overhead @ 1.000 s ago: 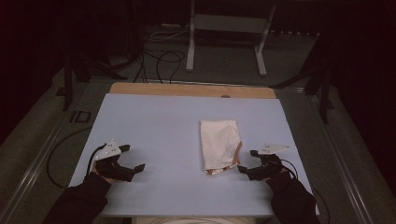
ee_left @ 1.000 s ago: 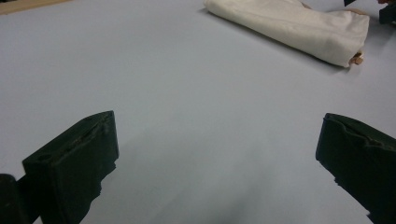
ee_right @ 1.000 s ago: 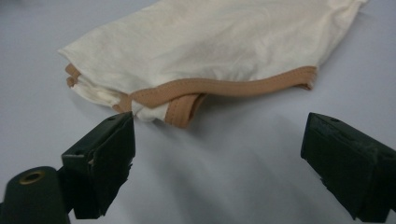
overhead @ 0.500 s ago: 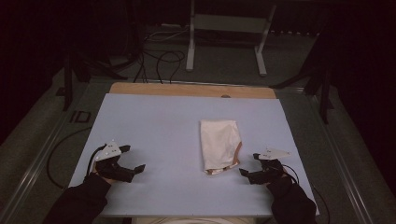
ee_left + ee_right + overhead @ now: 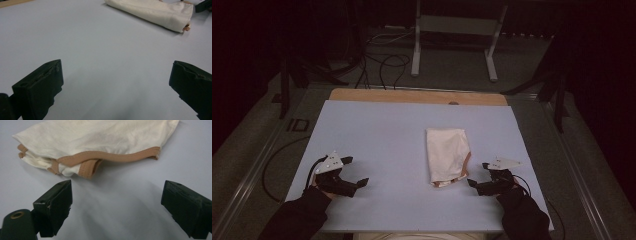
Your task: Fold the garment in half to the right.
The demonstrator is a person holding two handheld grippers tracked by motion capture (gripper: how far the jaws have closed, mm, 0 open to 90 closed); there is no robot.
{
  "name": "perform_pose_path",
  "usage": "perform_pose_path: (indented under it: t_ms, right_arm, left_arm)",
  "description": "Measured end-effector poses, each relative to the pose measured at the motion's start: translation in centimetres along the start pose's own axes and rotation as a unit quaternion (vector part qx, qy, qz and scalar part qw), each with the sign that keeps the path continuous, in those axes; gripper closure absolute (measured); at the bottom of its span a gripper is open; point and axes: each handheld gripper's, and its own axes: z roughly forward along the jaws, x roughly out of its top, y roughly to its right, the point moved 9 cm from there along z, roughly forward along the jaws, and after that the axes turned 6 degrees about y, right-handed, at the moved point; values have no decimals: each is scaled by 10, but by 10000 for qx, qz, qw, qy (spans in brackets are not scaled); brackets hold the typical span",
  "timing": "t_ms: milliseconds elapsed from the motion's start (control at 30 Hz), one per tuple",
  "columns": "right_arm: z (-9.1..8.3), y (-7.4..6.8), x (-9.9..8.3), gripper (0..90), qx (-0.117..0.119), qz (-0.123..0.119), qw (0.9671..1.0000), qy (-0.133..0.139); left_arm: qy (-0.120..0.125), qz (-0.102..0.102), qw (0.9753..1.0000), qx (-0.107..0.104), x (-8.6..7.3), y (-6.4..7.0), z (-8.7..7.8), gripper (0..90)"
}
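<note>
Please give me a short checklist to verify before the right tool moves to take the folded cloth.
1. Right tool open: ok, jaws stand wide apart.
2. Right tool faces the folded cloth: ok, the tan trim lies just ahead.
3. Nothing held yet: ok, bare table between the jaws.
4. Left tool apart from the cloth: ok, open.
5. Cloth stays folded when lifted: cannot tell.

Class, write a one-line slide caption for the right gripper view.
Open right gripper faces the tan-trimmed edge of a folded cream cloth on the table.
</note>
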Motion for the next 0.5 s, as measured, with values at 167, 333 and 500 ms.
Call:
perform_pose_path:
  t_ms: [167, 333, 500]
  right_arm:
    - [0, -1, -1, 101, 21, 6, 10000, -11]
    - [0, -1, -1, 101, 41, 16, 10000, -13]
    - [0, 0, -2, 101, 30, 34, 10000, -33]
  left_arm:
    - [-26, -11, 10000, 21, -2, 0, -1, 2]
    - [-4, -49, 10000, 46, -3, 1, -2, 2]
    - [-31, -25, 10000, 42, -5, 2, 0, 2]
